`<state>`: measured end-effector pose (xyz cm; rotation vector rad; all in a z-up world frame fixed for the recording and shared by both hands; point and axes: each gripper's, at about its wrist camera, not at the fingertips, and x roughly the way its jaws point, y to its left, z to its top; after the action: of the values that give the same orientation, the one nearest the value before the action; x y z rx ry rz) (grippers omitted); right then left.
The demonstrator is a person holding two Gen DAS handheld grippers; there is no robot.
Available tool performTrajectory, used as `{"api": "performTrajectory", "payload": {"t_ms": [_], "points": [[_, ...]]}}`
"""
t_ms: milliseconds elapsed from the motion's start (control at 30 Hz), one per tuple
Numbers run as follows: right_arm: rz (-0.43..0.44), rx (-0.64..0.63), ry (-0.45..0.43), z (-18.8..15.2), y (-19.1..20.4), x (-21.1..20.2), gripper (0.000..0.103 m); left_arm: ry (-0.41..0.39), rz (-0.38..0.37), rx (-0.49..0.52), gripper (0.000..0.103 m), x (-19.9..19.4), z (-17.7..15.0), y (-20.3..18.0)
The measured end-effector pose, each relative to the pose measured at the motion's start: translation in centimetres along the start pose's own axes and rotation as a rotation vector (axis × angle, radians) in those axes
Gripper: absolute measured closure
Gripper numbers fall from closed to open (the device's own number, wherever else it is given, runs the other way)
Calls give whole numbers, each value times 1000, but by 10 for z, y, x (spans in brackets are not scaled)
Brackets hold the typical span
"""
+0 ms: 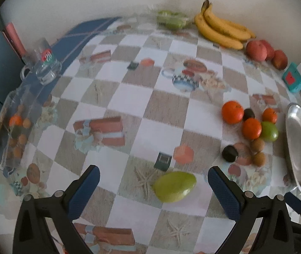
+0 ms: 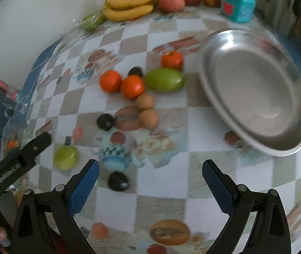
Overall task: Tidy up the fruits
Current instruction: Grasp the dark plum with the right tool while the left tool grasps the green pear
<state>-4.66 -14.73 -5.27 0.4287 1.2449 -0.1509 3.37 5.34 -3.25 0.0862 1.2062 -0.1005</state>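
Observation:
My left gripper (image 1: 153, 171) is open, its jaws on either side of a green mango (image 1: 174, 187) lying on the checkered tablecloth; it also shows in the right wrist view (image 2: 65, 157). My right gripper (image 2: 150, 166) is open and empty above a dark avocado (image 2: 118, 181). Ahead lie three oranges (image 2: 110, 81), a second green mango (image 2: 164, 79), two brown round fruits (image 2: 148, 116) and two dark fruits (image 2: 105, 122). An empty steel plate (image 2: 254, 89) stands at the right. The left gripper's arm (image 2: 13, 165) shows at the left of the right wrist view.
Bananas (image 1: 220, 28), red apples (image 1: 256, 50) and a bag of green fruit (image 1: 171, 19) lie along the far wall. A teal box (image 1: 293, 79) stands at the back right. A glass mug (image 1: 44, 65) and a clear tray (image 1: 15, 127) holding small fruits are at the left.

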Motion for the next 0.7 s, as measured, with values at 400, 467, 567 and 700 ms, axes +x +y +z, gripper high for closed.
{"api": "performTrajectory", "payload": {"t_ms": [400,467,567,700], "points": [[6,-127,72,-7,39,13,7,108,-49,-51,0,8,-6,9],[8,-151,74,-10,46,12,15,116,-60,-49,1,9,-6,8],[11,-191,86,-12,57,15,28,124,-62,-37,5,11,-6,4],[9,-218,110,-16,60,18,45,142,-79,-23,15,17,-6,-2]]}}
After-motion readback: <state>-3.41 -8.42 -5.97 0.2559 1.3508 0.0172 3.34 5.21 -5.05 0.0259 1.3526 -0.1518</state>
